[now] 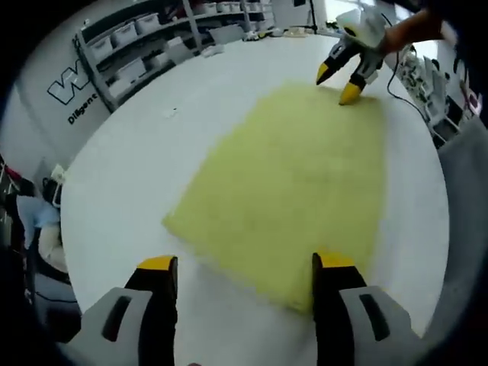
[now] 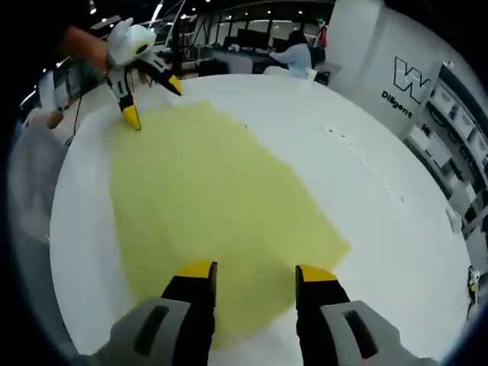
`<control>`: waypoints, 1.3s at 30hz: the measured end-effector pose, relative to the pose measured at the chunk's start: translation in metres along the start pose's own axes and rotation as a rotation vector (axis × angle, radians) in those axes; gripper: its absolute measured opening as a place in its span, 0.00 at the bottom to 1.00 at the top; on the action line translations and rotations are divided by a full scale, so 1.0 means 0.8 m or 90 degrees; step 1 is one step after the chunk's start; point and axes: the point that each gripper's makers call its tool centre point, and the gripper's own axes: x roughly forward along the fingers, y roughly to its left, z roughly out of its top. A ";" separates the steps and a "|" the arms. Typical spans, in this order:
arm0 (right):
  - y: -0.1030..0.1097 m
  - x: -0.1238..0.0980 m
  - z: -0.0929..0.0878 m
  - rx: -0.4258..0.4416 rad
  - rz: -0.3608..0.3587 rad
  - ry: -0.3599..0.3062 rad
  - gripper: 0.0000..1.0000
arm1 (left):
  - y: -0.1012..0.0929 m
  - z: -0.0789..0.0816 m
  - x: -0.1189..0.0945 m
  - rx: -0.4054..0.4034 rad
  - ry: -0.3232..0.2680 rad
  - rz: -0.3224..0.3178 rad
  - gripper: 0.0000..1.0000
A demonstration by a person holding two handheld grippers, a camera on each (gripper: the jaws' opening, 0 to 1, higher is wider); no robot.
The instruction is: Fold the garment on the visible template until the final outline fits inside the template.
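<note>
A workshop with shelving point(image 1: 145, 46) surrounds my white tabletop point(image 1: 130, 175). The yellow garment point(image 1: 293, 191) lies flat mid-table. My left gripper point(image 1: 248, 267) and right gripper point(image 2: 248, 276), both jaws spread and empty, sit at opposite garment edges. I judge I should pinch both corners together and lift evenly. Shelf bins point(image 1: 126, 34) look closed; contents unseen.
</note>
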 end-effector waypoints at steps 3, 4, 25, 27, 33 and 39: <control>0.004 -0.006 -0.003 -0.008 0.002 0.002 0.40 | -0.002 -0.007 -0.004 -0.012 0.004 0.002 0.70; 0.004 -0.008 -0.003 -0.008 0.003 0.004 0.41 | -0.002 -0.008 -0.005 -0.014 0.006 0.002 0.70; 0.046 -0.048 -0.055 0.005 0.007 0.039 0.36 | -0.084 -0.043 -0.031 -0.006 0.004 -0.041 0.61; 0.050 -0.052 -0.059 0.019 0.003 0.038 0.35 | -0.091 -0.050 -0.033 -0.013 0.004 -0.045 0.57; 0.059 -0.059 -0.071 0.050 -0.009 0.035 0.30 | -0.103 -0.050 -0.038 -0.040 -0.022 -0.046 0.27; 0.070 -0.065 -0.085 0.076 -0.006 0.043 0.23 | -0.103 -0.051 -0.039 -0.069 -0.032 -0.032 0.16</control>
